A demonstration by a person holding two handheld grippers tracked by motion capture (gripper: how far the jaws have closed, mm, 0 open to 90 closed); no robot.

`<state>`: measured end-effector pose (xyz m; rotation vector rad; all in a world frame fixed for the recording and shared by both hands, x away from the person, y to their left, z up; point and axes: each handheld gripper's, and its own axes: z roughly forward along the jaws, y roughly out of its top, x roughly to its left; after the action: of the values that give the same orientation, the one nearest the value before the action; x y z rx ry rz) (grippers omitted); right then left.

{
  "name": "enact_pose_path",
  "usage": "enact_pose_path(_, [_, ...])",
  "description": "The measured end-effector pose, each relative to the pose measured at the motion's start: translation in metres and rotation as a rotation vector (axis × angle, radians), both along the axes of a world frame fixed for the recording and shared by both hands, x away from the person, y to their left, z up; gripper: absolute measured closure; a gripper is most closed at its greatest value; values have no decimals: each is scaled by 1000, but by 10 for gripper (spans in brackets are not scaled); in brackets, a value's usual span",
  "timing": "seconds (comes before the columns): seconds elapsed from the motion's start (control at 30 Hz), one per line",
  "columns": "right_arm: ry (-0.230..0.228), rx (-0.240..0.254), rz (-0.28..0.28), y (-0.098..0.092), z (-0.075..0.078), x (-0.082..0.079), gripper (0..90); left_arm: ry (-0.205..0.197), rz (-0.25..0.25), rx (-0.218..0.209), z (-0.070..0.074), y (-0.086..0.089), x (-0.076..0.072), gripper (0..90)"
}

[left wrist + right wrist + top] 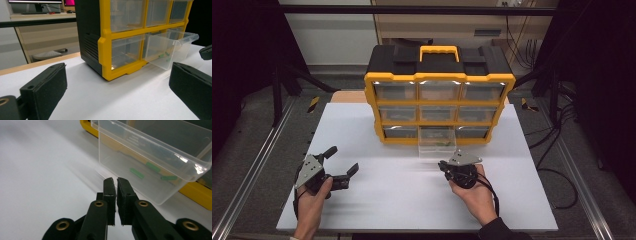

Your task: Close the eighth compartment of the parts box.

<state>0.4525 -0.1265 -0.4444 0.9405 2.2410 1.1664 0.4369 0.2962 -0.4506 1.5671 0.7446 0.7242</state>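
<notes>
High view. Nearest the camera, two forearms come in from the near edge. The left hand (312, 192) grips the left gripper (343, 169) low over the near-left part of the white counter (377, 200), wrist angled so the jaws point right and slightly far; jaws spread wide, nothing between them. The right hand (474, 192) carries the right gripper (443, 165) right of centre, pointing far-left toward the clear drawer (437, 145); jaws closed together, empty. The drawer is pulled out of the bottom middle slot of the yellow-and-black organizer (439, 97), which stands at the far middle of the counter. The right gripper sits just near of the drawer's front, apart from it.

Left gripper view. Both black jaws stand at the frame edges, far apart, bare counter between. Beyond them, the organizer's corner and the drawer jutting out, small green pieces (165, 54) inside.

Right gripper view. Jaws meet in the foreground with only a hairline slit, gripping nothing. Just beyond the tips, the drawer's clear front wall; three green pieces lie on its floor.
</notes>
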Motion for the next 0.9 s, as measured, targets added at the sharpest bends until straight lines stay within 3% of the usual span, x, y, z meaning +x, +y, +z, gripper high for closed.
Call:
enact_pose_path(0.57, [-1, 6, -16, 2, -1, 10, 900, -3, -4, 4, 1, 0, 0, 11])
enact_pose_path(0.9, [27, 22, -49, 1, -5, 19, 900, 0, -7, 4, 0, 0, 1, 11])
